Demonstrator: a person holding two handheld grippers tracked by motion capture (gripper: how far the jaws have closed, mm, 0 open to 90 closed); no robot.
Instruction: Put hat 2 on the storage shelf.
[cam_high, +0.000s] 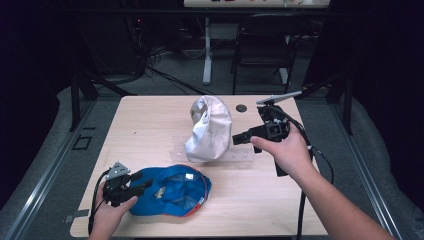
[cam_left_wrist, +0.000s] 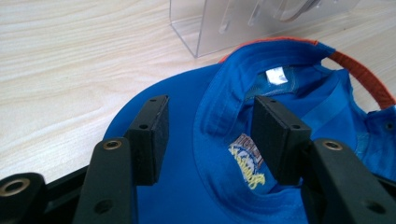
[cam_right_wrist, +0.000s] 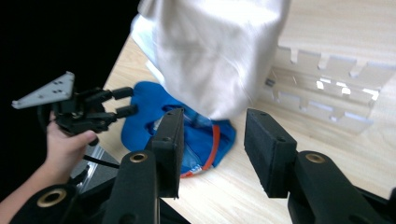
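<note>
So the blue cap (cam_high: 172, 191) is lying upside down on the tabletop (cam_high: 150, 125), lower left of the high view, orange trim showing along its edge. The left tool (cam_high: 141, 183) sits right at the cap's brim, jaws spread wide with nothing pinched; in the left gripper view they hang just over the blue fabric. The right tool (cam_high: 239, 139) is right of centre, jaws spread too, empty, pointing at the white cap (cam_high: 209, 127) that's propped on the clear acrylic stand (cam_high: 240, 159) mid-tabletop.
</note>
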